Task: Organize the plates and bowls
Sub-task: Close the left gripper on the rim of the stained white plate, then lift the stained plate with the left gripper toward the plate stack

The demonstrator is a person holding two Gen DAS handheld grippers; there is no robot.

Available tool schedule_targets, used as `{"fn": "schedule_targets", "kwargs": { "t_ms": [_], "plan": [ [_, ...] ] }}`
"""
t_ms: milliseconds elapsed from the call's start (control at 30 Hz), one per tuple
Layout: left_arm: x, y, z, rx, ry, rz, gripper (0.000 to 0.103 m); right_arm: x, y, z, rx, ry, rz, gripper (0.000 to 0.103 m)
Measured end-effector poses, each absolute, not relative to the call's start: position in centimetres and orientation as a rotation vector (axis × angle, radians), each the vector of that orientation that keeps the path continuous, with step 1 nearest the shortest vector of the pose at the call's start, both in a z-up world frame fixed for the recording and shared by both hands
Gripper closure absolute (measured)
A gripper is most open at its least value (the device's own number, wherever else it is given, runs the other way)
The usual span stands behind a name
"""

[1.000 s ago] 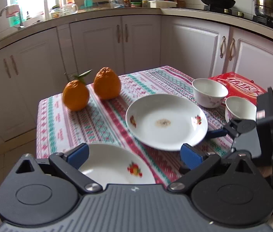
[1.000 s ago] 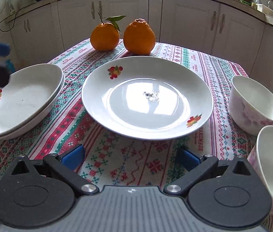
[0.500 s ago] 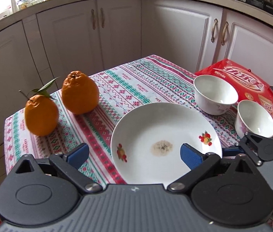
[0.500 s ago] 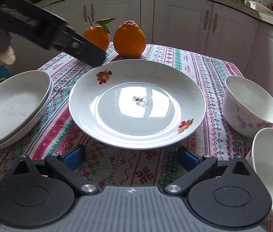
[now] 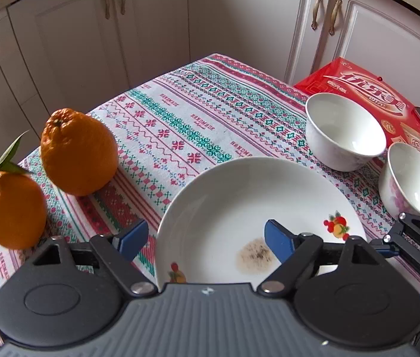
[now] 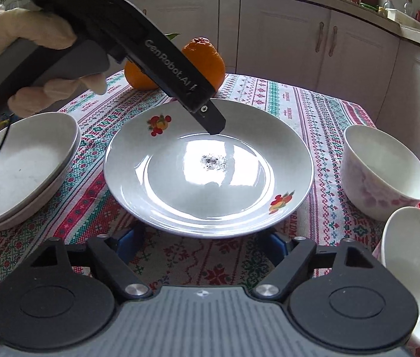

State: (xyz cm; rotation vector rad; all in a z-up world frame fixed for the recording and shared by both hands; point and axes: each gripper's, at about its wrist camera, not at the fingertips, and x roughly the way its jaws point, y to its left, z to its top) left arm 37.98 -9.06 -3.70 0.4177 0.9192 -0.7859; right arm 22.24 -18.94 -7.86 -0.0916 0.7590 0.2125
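On the table, two stacked plates [image 6: 16,172] sit to the left of my right hand-held gripper [image 6: 201,239], likely the pile this stained plate [image 6: 207,169] should join. My left hand-held gripper [image 5: 204,238] straddles that plate's left rim, jaws closing, not yet pinching. The right one's jaws are closing at the plate's near edge; its grip I cannot tell. Two bowls [image 6: 385,175] wait to its right.

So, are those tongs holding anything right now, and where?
Nothing gripped yet: left tongs are closing across the plate's rim, right tongs closing at its near edge.
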Motion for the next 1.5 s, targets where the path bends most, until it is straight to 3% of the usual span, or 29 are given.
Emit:
{"fn": "schedule_targets", "kwargs": {
  "t_ms": [433, 1500],
  "plan": [
    [41.1, -11.7, -5.6, 0.528, 1.069, -0.911, 0.031, 22.4, -19.2, -7.9, -0.093, 0.752, 0.214, 0.02],
    [39.5, -10.2, -4.3, 0.498, 1.12, -0.978, 0.031, 20.8, -18.4, -7.1, -0.135, 0.765, 0.256, 0.02]
  ]
}}
